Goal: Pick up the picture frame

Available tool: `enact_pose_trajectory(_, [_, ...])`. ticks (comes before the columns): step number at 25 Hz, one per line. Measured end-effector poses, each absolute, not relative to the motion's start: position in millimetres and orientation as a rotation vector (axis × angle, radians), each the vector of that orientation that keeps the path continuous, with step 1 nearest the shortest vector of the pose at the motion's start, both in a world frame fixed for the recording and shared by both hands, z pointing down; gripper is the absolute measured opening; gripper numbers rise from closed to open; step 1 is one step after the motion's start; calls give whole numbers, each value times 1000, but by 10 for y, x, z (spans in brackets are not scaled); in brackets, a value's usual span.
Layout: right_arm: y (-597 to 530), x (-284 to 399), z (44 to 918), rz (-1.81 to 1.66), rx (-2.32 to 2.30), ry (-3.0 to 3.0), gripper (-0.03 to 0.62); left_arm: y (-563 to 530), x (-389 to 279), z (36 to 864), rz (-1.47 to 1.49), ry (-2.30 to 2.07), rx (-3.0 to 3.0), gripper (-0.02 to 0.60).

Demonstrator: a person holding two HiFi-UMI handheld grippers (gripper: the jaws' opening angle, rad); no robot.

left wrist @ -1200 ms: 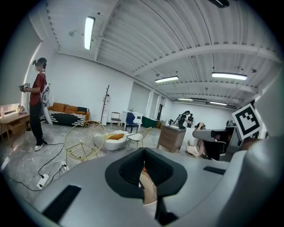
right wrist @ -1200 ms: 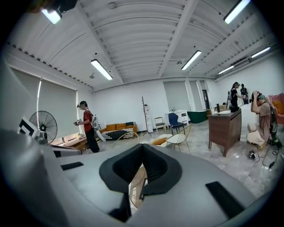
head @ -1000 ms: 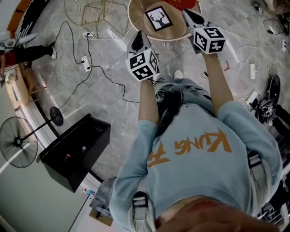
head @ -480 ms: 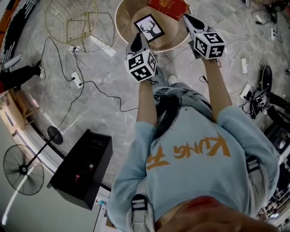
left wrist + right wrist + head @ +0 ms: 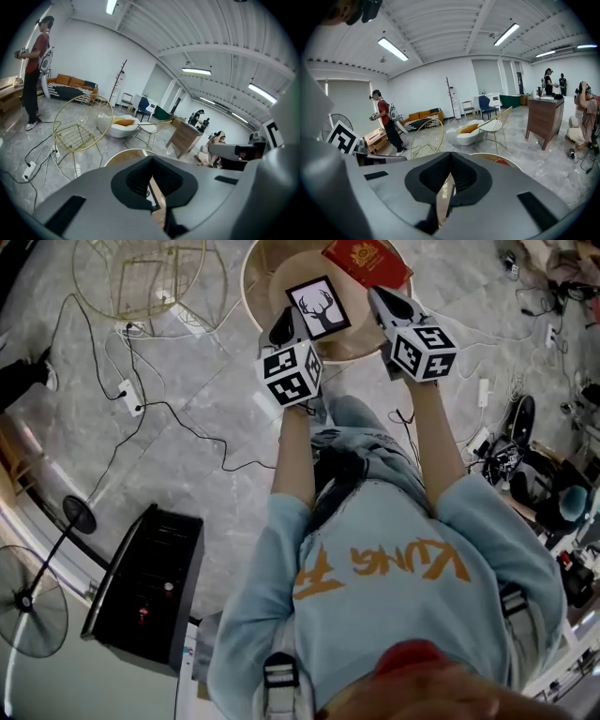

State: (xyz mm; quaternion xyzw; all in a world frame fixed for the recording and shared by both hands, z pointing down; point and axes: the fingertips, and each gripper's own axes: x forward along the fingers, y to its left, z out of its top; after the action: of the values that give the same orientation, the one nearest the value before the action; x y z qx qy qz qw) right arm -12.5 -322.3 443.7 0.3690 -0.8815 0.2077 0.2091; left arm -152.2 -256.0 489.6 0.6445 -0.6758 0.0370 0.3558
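- The picture frame [image 5: 319, 307], black-edged with a deer print, lies flat on the round wooden desk [image 5: 255, 277]. It has not been lifted and nothing grips it.
- A red booklet [image 5: 366, 259] lies on the same desk just beyond the frame, apart from it.
- As I read it, the task is at the approach. Both tools are over the near edge of the desk, and opening, closing on the frame and lifting all remain.
- The left gripper [image 5: 282, 329] hangs just beside the frame's left edge. I cannot tell whether it touches. Its fingers [image 5: 133, 178] are pressed fully together with nothing between them, and only the desk top shows through the slit.
- The right gripper [image 5: 381, 297] sits near the frame's right side, with a gap between them. Its fingers [image 5: 426, 180] are also closed tight and hold nothing.
- Either tool would have to spread its fingers before it could take an edge of the frame.
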Motion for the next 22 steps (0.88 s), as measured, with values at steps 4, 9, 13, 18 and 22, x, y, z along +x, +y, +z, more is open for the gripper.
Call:
enact_pose_trajectory(4, [-3208,-269,4741,628,973,-2396,-2,-2527,-1593,5233,127,-1697,1594,18])
enact_pose_trajectory(9, [-3308,-239,5123,697,953,-2344,-2,-2622,-1495,5594,186,-1650,1561,18])
enact_pose_trajectory(13, [-3254,-149,5551,733,877,-2291,-2,-2636,-1347,5950,225,-1635,1503,18])
enact_pose_trajectory(18, [-3363,-50,6084,746,799,-2242,-2,-2766,-1202,6474,239,-1631,1429,18])
enact_pose_trajectory(22, [-3411,22,6502,761,753,-2213,-2,-2857,-1079,6852,248,-1619,1401,18])
